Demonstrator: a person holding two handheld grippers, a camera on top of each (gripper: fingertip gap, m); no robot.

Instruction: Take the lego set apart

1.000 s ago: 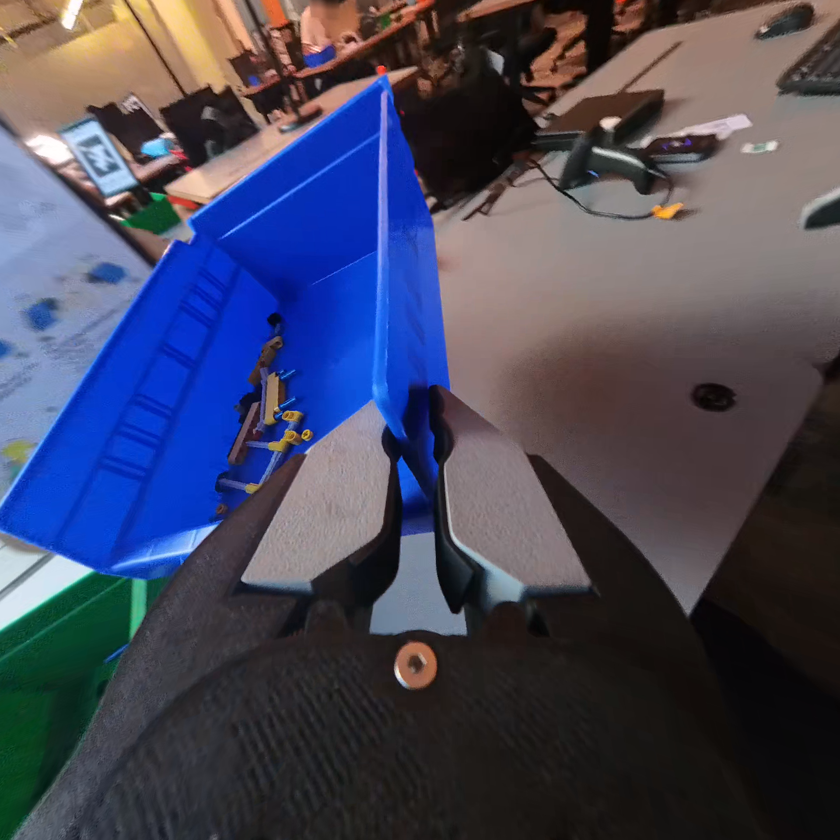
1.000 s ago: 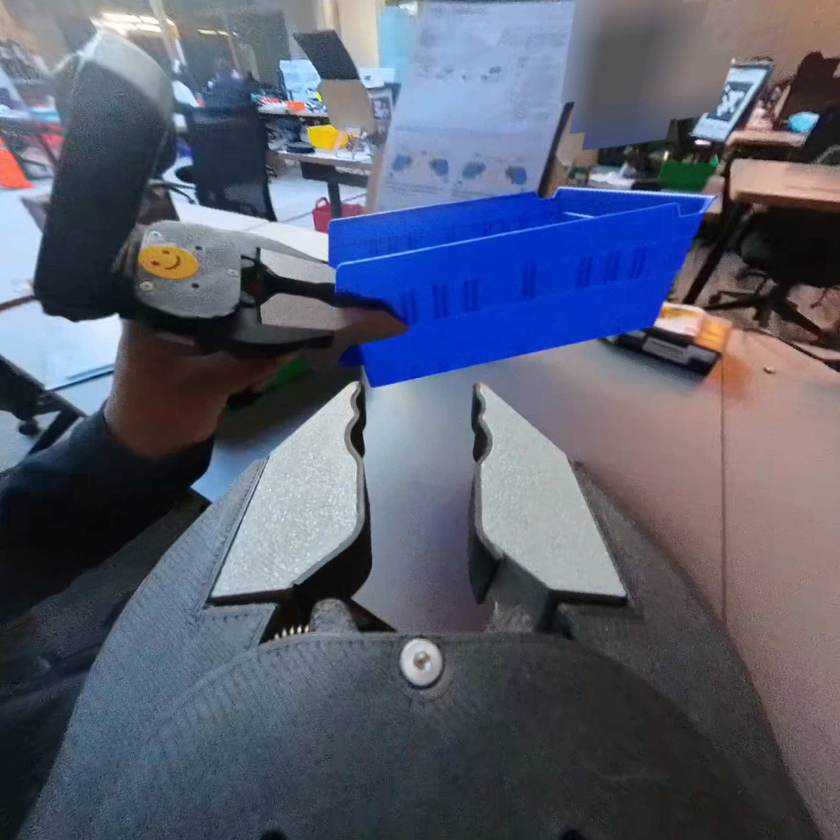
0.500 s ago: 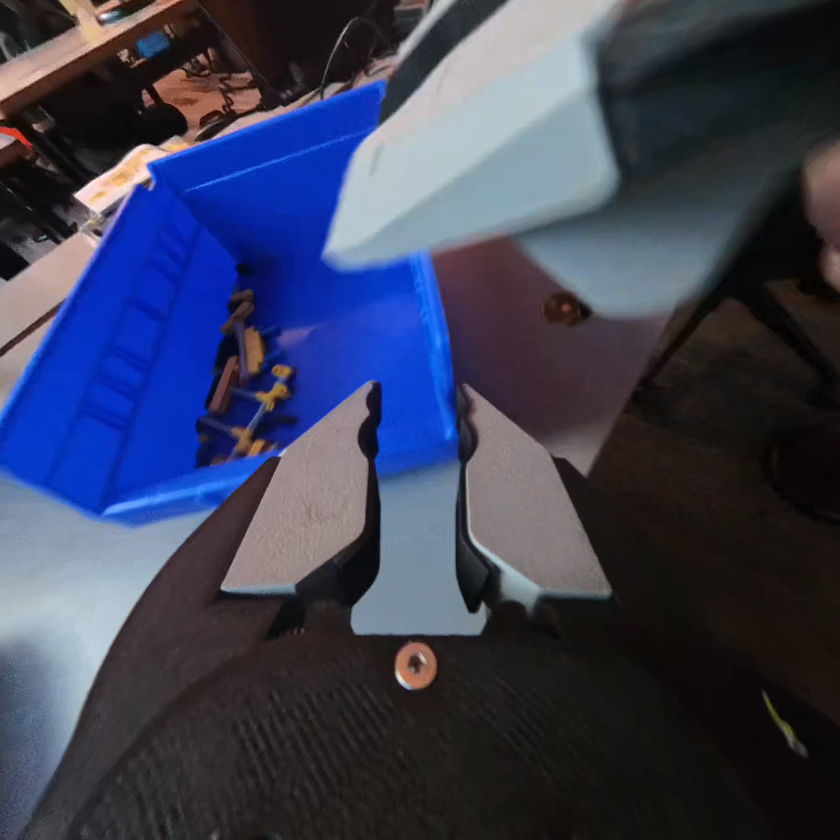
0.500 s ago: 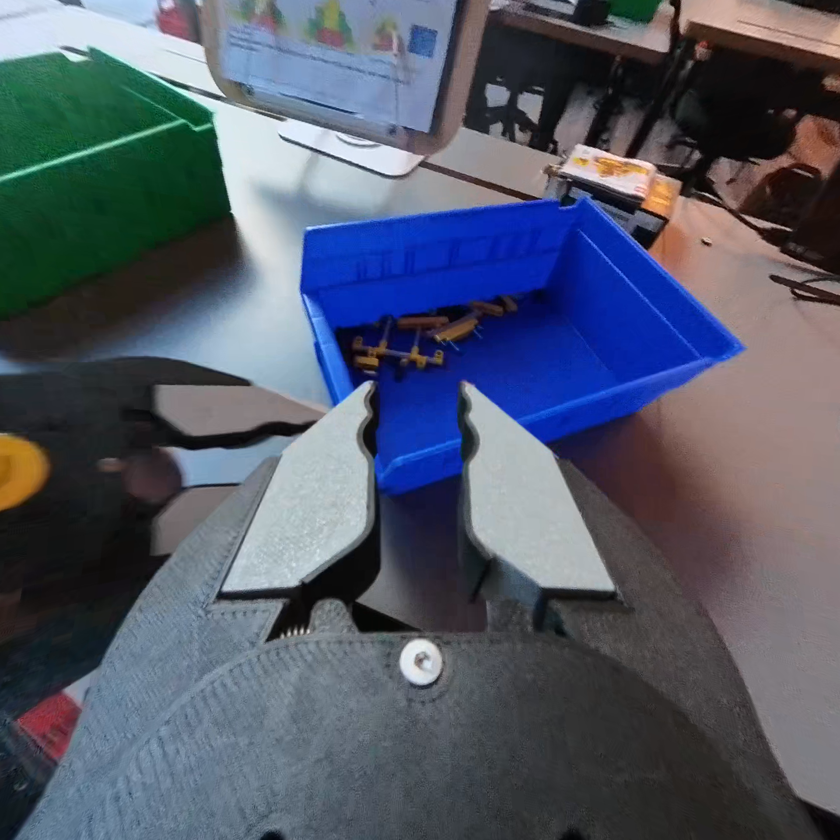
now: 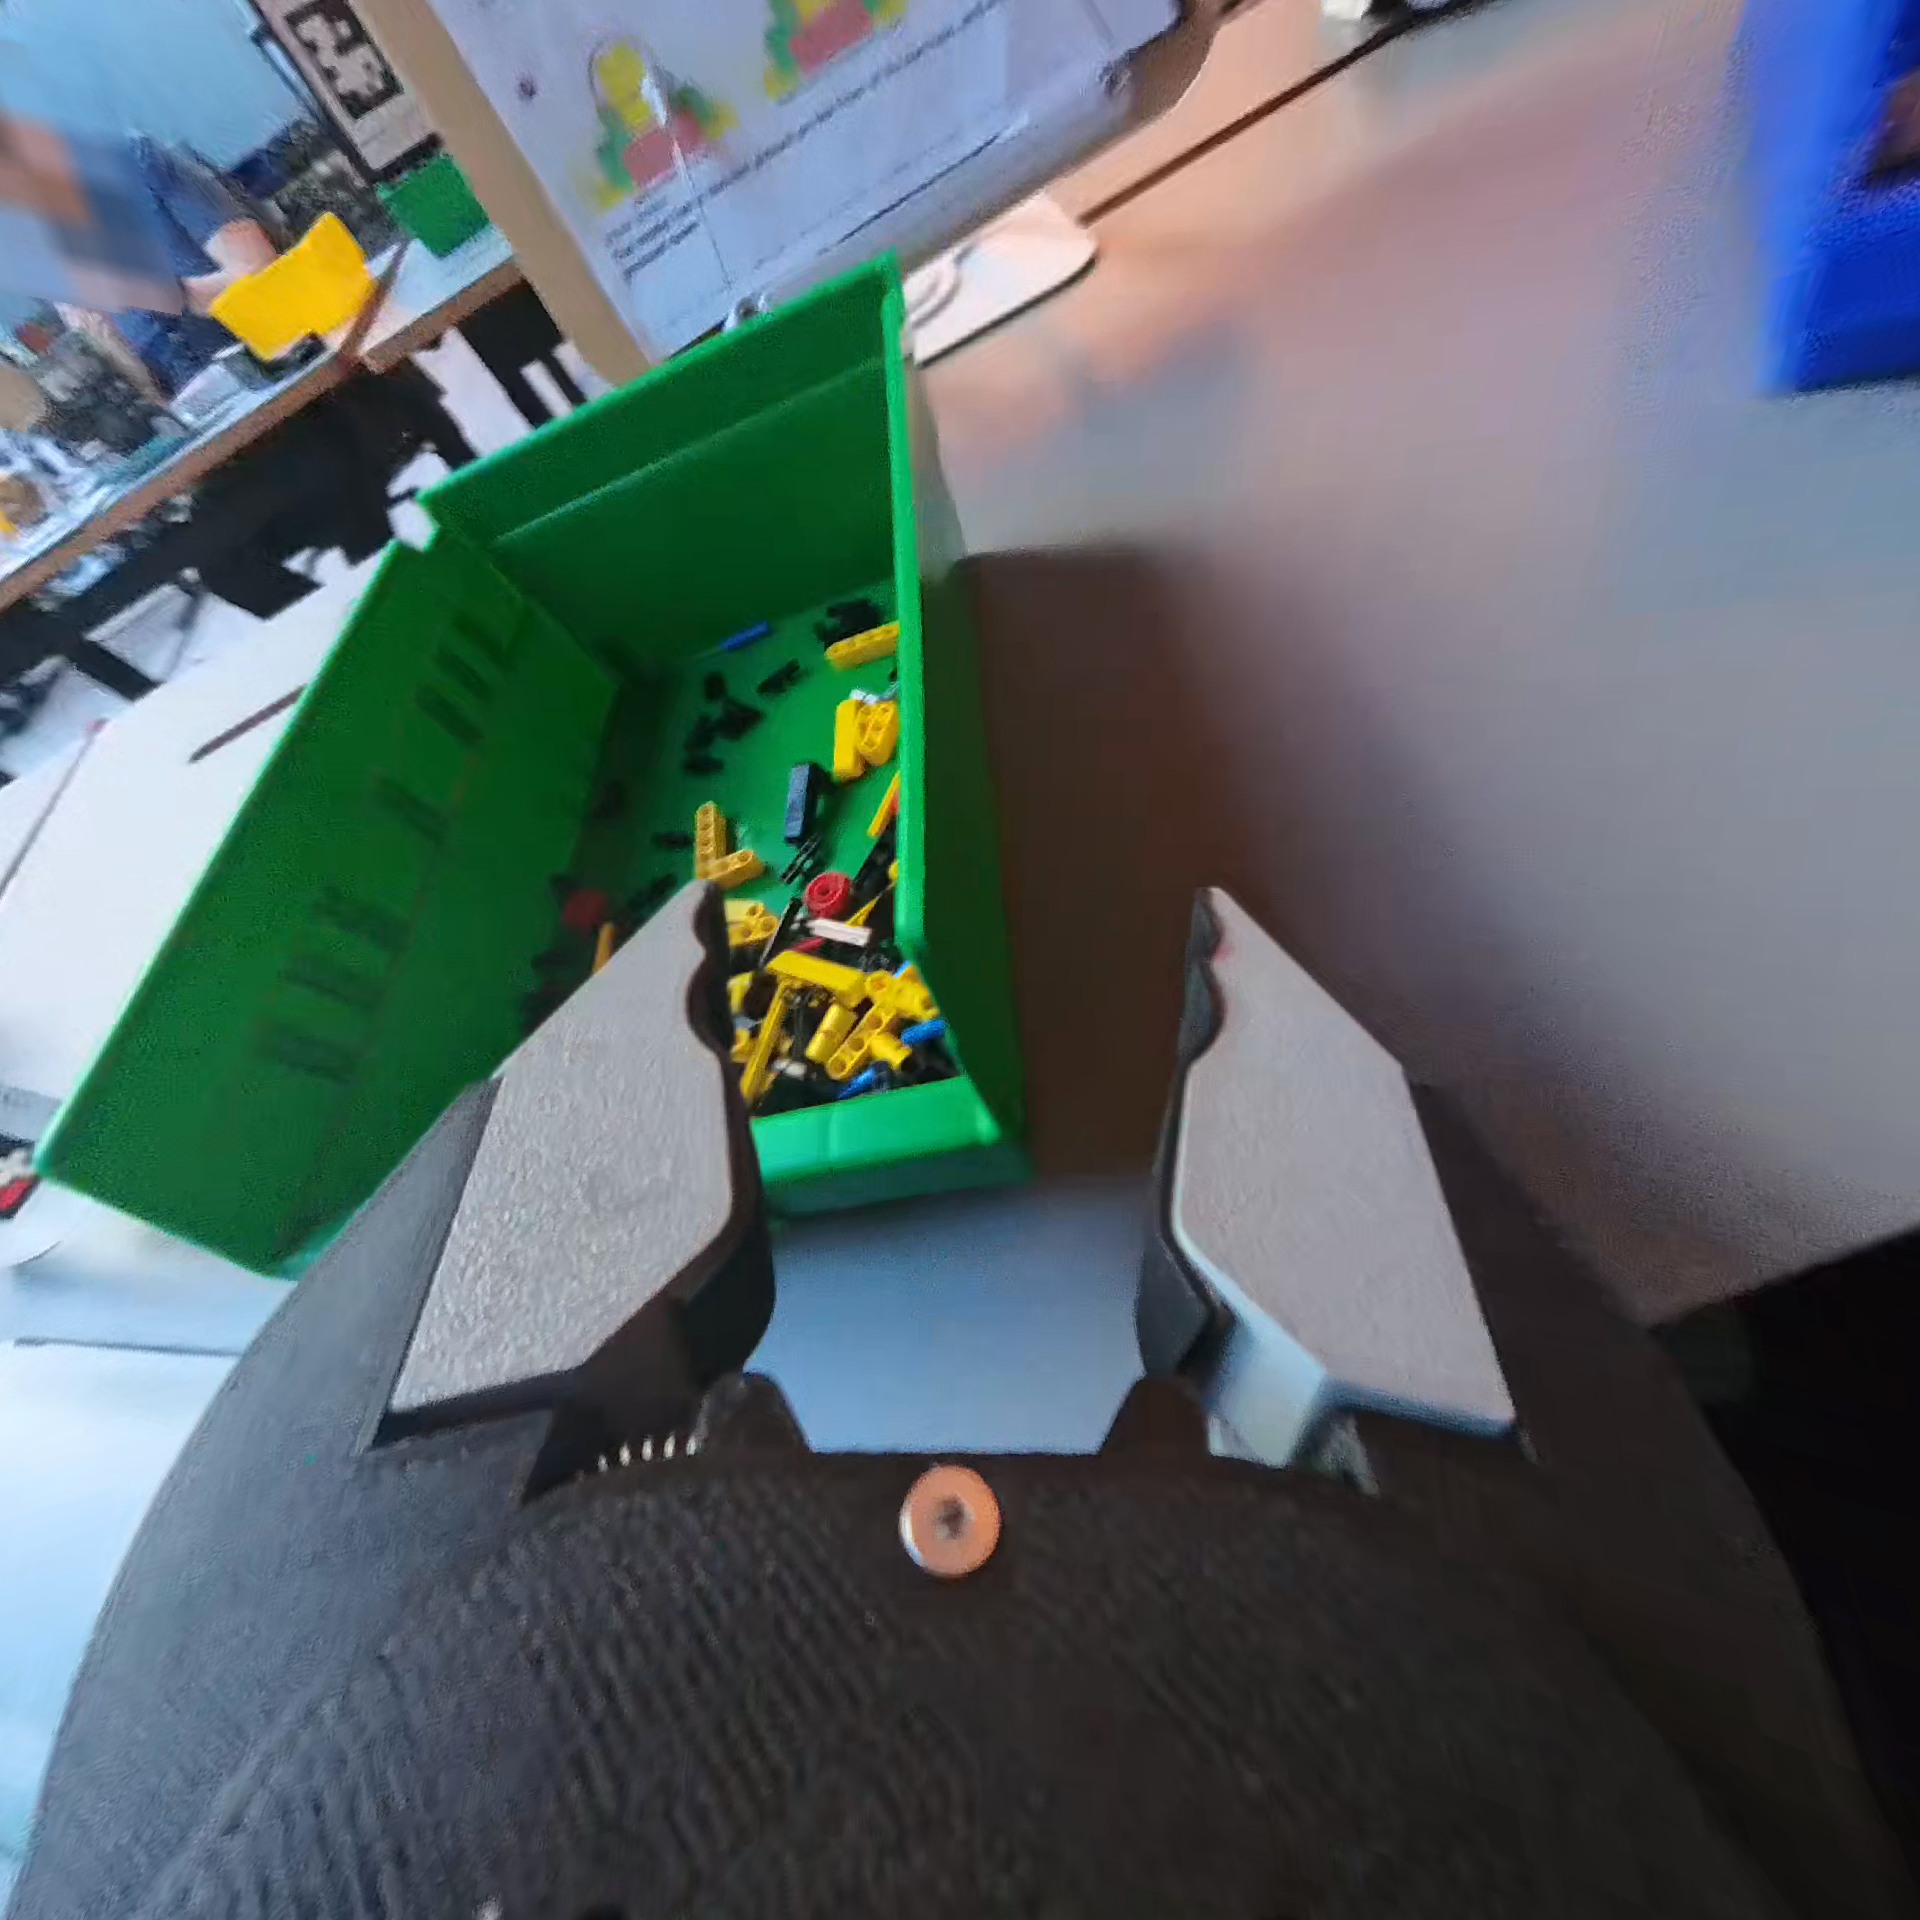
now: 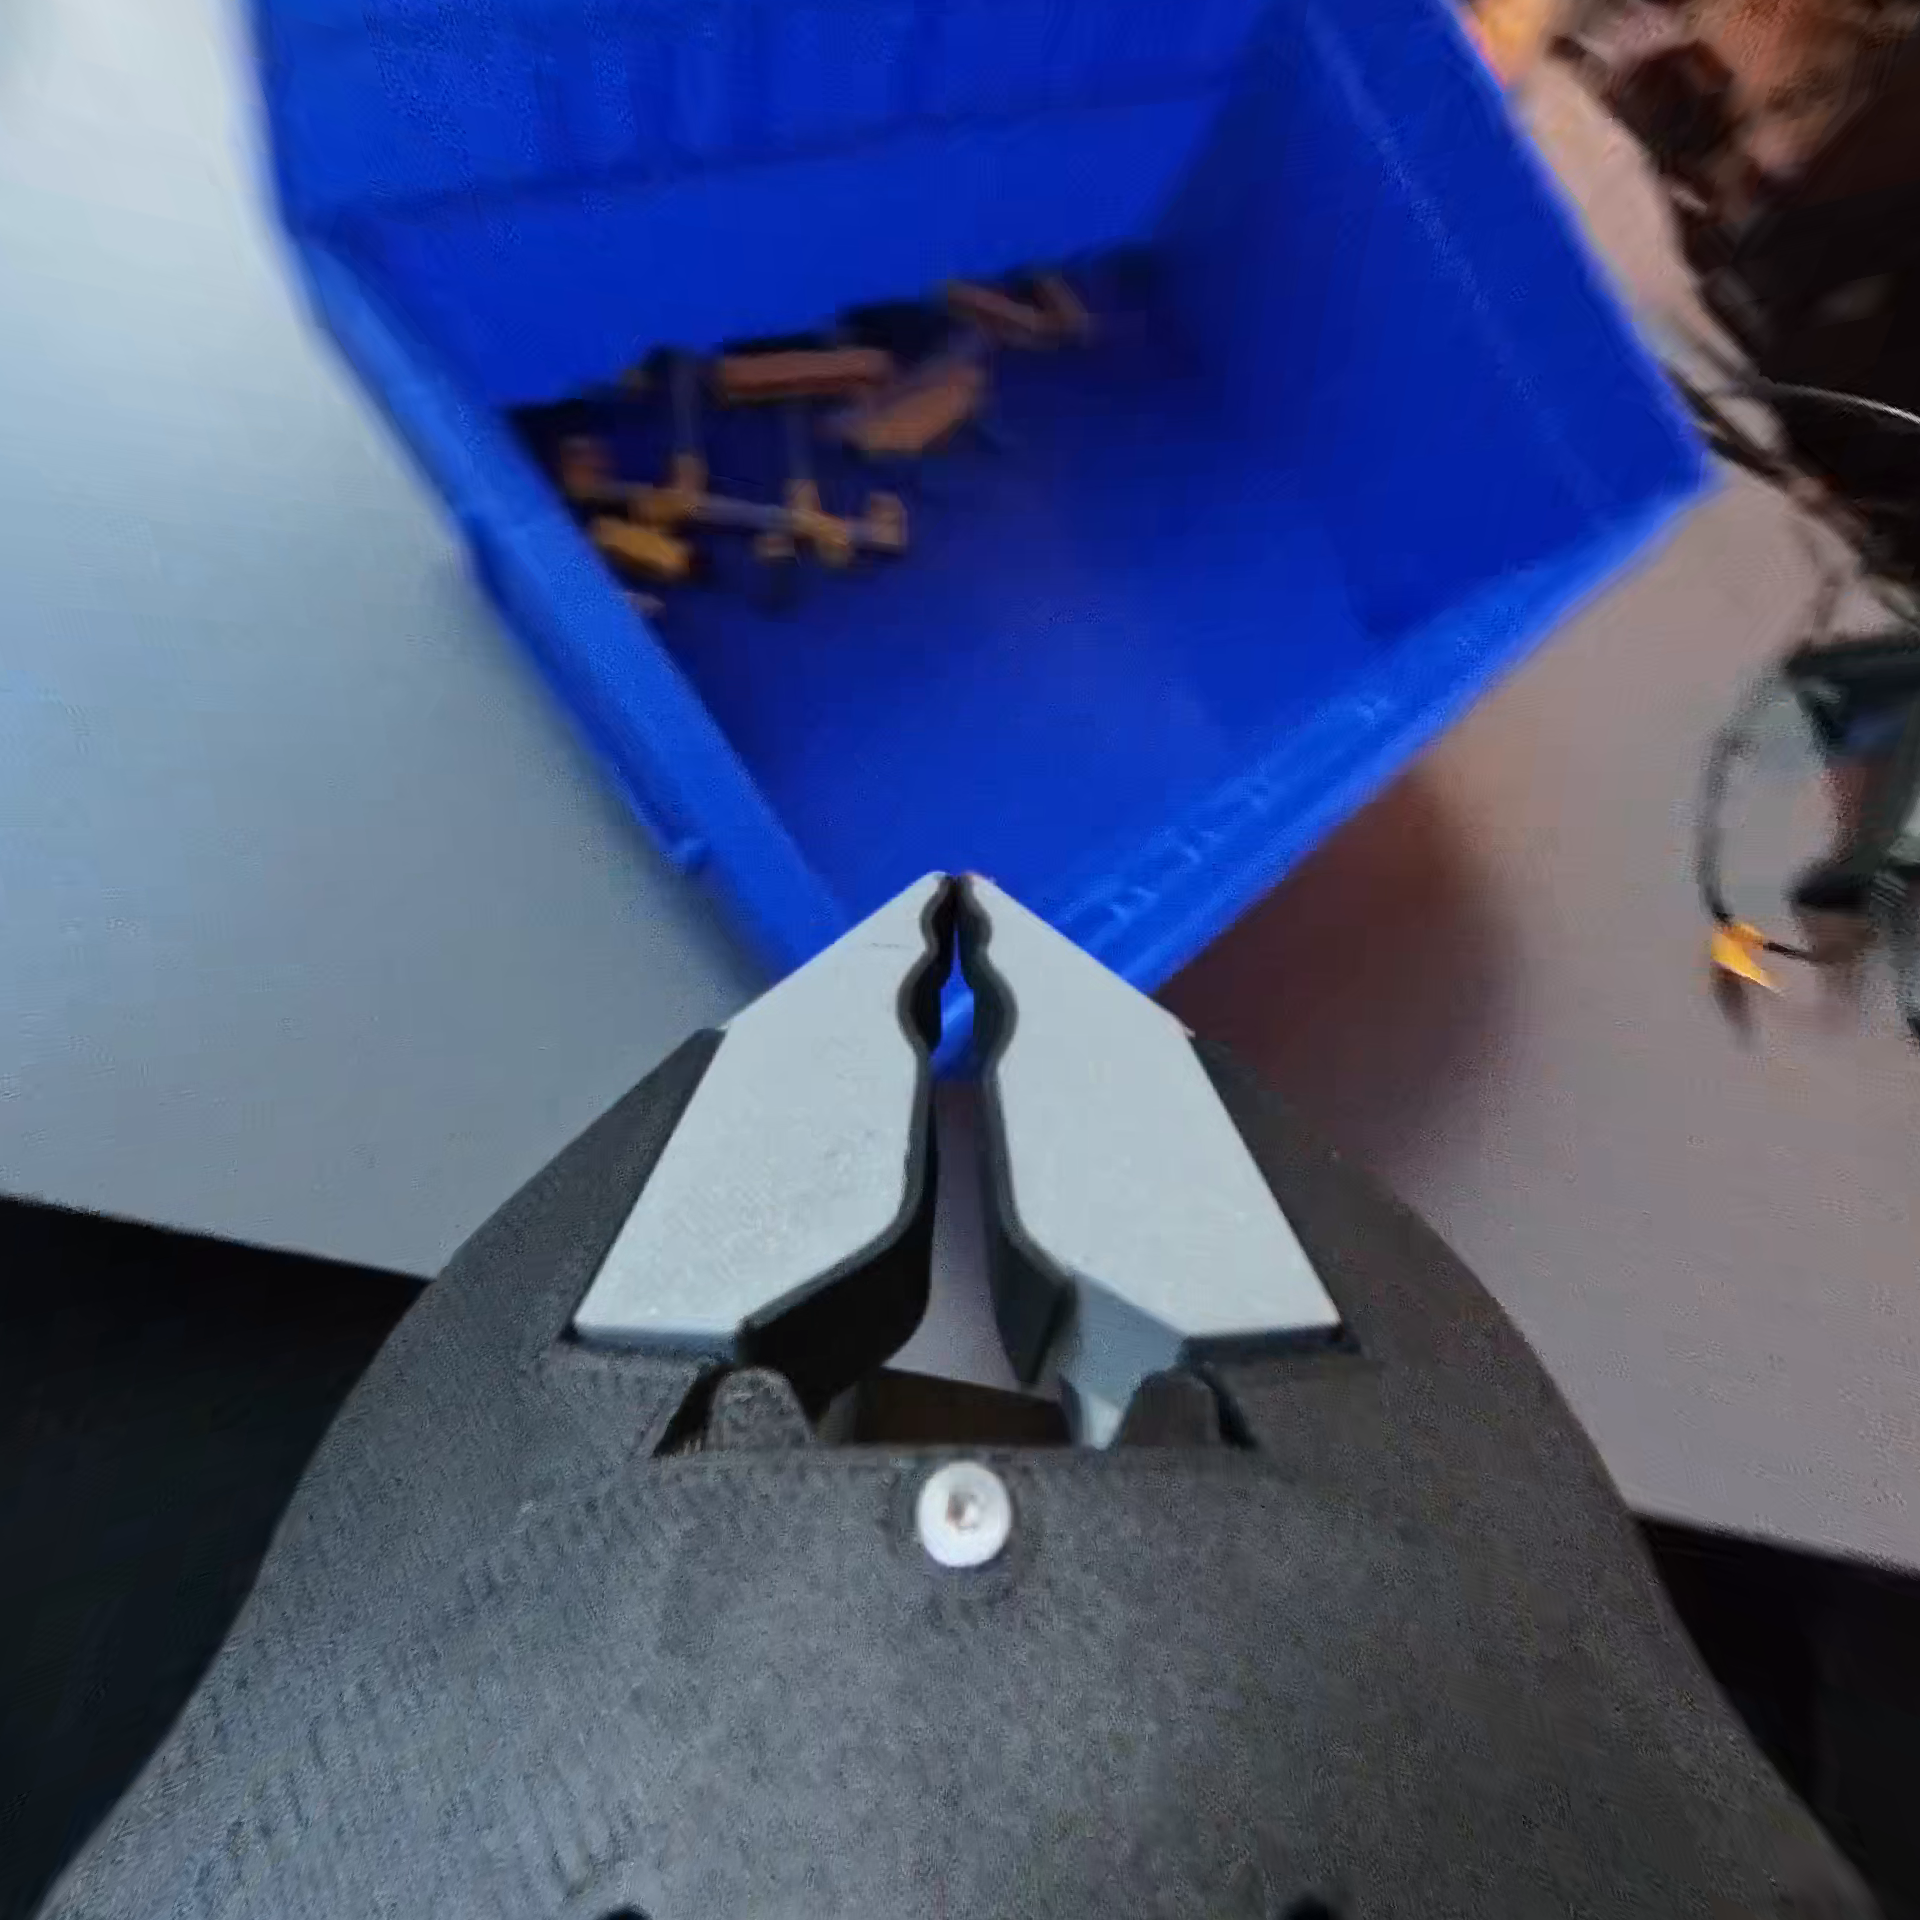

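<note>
Room: busy workshop, desks and chairs behind, a poster board standing beyond the green bin [image 5: 665,644]; everything sits on a pale grey counter [image 5: 1455,727].
Left hand-held gripper [image 5: 951,1013]: jaws spread wide, holding nothing, the green bin just ahead and to its left.
Right hand-held gripper [image 6: 958,894]: tips pressed together, nothing visibly caught between them, right at the near corner of the blue bin [image 6: 1403,416].
Lego set [image 6: 748,488]: a small, still-joined cluster on the blue bin's floor, ahead and left of the closed tips.
Loose pieces [image 5: 831,997]: heaped in the green bin's near end.
Risk: both views are smeared; a hurried reach could knock the blue bin's corner and slide it.
Risk: closed tips cannot take hold of the cluster until reopened.
Count: two bins, two hand-held grippers, one joined cluster; loose pieces too many to count.
</note>
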